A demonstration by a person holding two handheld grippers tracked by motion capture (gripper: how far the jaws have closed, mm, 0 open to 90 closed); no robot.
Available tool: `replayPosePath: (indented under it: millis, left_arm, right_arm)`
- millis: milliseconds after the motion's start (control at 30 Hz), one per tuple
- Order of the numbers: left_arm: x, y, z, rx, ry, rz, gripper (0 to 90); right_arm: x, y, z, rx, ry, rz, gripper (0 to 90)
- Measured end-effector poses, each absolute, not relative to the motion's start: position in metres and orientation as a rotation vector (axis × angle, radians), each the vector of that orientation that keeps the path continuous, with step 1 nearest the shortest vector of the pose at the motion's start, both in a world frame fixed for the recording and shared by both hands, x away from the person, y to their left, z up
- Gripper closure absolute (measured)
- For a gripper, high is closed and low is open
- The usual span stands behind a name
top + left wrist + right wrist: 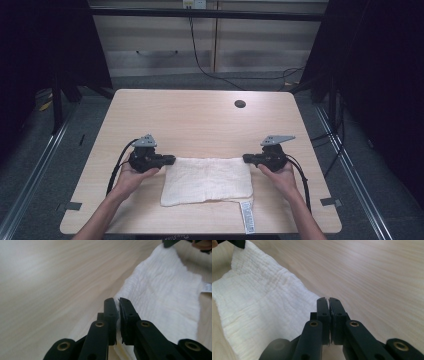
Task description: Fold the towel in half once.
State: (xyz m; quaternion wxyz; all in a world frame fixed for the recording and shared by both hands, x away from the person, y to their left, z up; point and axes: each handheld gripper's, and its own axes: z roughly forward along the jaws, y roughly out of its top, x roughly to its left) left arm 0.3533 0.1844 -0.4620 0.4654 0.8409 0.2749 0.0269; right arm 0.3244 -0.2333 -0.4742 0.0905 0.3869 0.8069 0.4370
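A white folded cloth [207,181] lies on the wooden table [200,120] near its front edge, with a white care label [247,218] sticking out at its front right. My left gripper [171,160] is shut on the cloth's far left corner [117,305], a thin edge of fabric pinched between its jaws. At the far right corner [327,299] my right gripper [246,158] is shut on the cloth too. In the left gripper view the cloth [165,287] stretches away to the right; in the right gripper view the cloth [262,302] stretches away to the left.
A small dark round hole [240,104] sits in the table near its far right. Bare wood lies beyond the cloth. Cables [116,170] trail from each gripper over the table's sides. Wooden drawers [160,50] stand behind the table.
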Motion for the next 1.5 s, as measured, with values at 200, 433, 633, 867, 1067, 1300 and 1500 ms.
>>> replayPosePath:
  millis: [200, 433, 633, 867, 1067, 1300, 1500]
  left_arm:
    - [0.365, 0.182, -0.443, 2.012, 0.685, 0.088, 84.9]
    - [0.355, 0.184, -0.424, 1.945, 0.657, 0.128, 84.8]
    - [0.366, 0.192, -0.444, 1.950, 0.741, 0.117, 84.9]
    - [0.376, 0.196, -0.465, 1.961, 0.800, 0.093, 84.8]
    - [0.377, 0.194, -0.471, 1.982, 0.812, 0.089, 84.8]
    - [0.373, 0.194, -0.473, 1.996, 0.821, 0.093, 84.8]
    - [0.372, 0.196, -0.474, 1.998, 0.834, 0.104, 84.8]
  right_arm:
    - [0.332, -0.234, -0.463, 1.145, 2.365, 1.324, 87.9]
    - [0.338, -0.241, -0.438, 1.124, 2.271, 1.412, 87.9]
    - [0.340, -0.240, -0.447, 1.142, 2.299, 1.351, 87.9]
    - [0.346, -0.233, -0.464, 1.138, 2.324, 1.342, 87.9]
    - [0.345, -0.228, -0.466, 1.090, 2.348, 1.335, 87.8]
    - [0.325, -0.225, -0.459, 1.008, 2.371, 1.337, 87.6]
    - [0.305, -0.218, -0.461, 0.930, 2.440, 1.313, 87.4]
